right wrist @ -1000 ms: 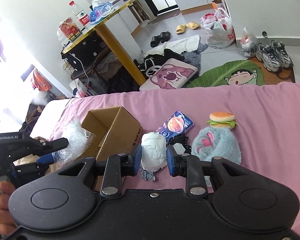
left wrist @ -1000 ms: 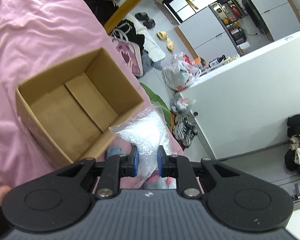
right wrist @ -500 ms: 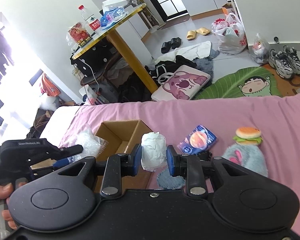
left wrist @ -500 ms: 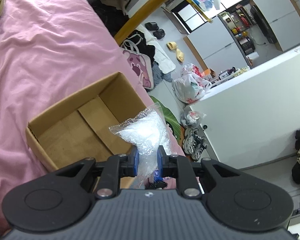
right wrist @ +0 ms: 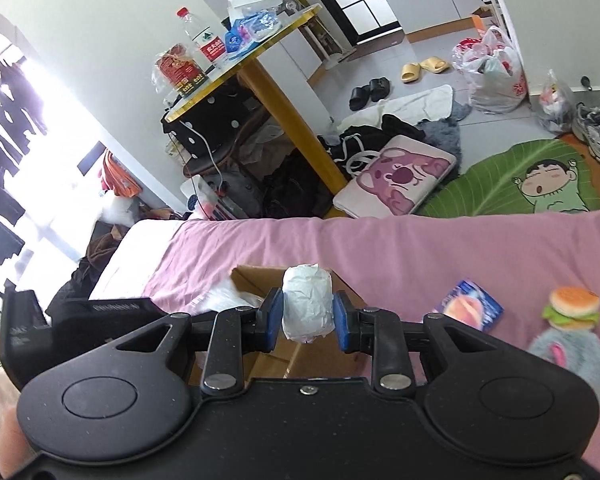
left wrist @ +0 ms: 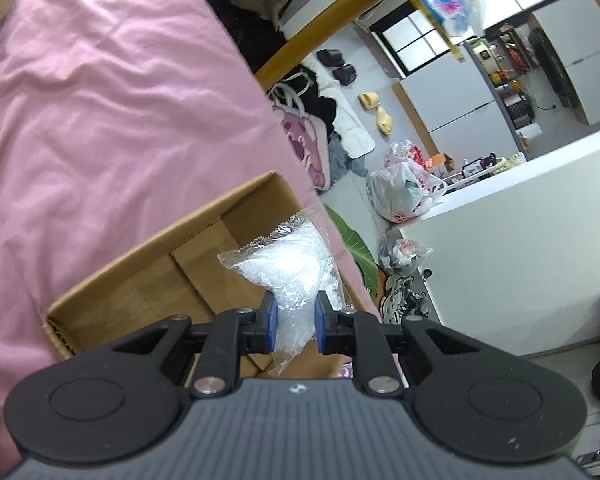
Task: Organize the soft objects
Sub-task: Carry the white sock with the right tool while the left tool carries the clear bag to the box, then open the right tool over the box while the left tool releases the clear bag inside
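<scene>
Pinching a clear bag [left wrist: 290,280] lengthwise, left claw [left wrist: 293,328]; right claw [right wrist: 307,317] clamps an upright white roll [right wrist: 307,306].

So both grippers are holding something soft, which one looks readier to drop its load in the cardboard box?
Probably the left gripper: its clear plastic bag already hangs over the open cardboard box. The right gripper, clamped on the white wrapped roll, looks to sit nearer the box's edge.

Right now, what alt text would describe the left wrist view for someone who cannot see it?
The left gripper holds a clear plastic bag of white stuffing above an open cardboard box on a pink bedsheet. Beyond the bed lies a cluttered floor.
</scene>
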`<state>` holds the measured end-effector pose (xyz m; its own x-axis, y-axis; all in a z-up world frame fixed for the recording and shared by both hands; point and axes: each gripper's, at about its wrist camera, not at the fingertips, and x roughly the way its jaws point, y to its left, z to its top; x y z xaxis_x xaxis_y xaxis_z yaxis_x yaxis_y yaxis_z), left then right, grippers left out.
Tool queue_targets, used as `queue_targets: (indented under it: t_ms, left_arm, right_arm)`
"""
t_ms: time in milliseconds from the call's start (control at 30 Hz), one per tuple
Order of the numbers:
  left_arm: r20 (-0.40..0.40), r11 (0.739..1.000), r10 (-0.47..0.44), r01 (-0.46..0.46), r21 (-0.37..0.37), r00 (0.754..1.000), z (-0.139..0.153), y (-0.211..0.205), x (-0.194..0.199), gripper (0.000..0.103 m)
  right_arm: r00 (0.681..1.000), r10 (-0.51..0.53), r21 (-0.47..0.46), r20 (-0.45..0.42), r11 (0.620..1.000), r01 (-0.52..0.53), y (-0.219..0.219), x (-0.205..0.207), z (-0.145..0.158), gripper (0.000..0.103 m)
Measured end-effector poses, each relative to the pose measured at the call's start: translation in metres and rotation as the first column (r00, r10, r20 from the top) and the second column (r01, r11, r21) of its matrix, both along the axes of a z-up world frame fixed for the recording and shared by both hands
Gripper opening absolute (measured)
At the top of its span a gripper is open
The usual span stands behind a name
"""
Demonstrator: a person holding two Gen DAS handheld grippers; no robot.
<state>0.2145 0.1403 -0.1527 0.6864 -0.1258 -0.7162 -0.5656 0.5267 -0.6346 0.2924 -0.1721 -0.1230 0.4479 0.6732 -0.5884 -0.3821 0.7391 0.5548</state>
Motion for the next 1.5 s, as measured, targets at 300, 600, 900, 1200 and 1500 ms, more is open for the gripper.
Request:
queue_targets:
  t_ms: [300, 600, 900, 1200, 1500]
  left_arm:
    - [-0.027, 1.0, 0.018, -0.018, 0.009, 0.999, -0.022, 0.008, 0.013, 0.018]
    - [-0.014, 1.0, 0.016, -0.015, 0.021, 1.0, -0.023, 0.01, 0.017, 0.024]
    - [-0.021, 0.997, -0.003, 0.005, 0.075, 1.0, -0.01, 0.004, 0.012, 0.055]
    - [-0.006, 0.981, -0.04, 0.04, 0.188, 0.999, 0.017, -0.012, 0.0, 0.076]
    - [-0.024, 0.961, -0.108, 0.11, 0.252, 0.994, 0.037, -0.039, -0.011, 0.084]
  right_arm:
    - [0.999, 0.037, 0.019, -0.006, 0.999, -0.037, 0.023, 0.008, -0.008, 0.027]
    - [0.998, 0.062, 0.018, -0.014, 0.998, -0.062, 0.033, 0.007, -0.014, 0.027]
    - [0.999, 0.037, 0.007, -0.004, 0.999, -0.037, 0.031, 0.001, -0.009, 0.049]
    - [1.0, -0.022, -0.009, 0.001, 1.0, 0.022, 0.007, -0.009, 0.012, 0.053]
    - [0.997, -0.07, -0.096, -0.016, 0.993, 0.068, -0.022, -0.022, 0.025, 0.062]
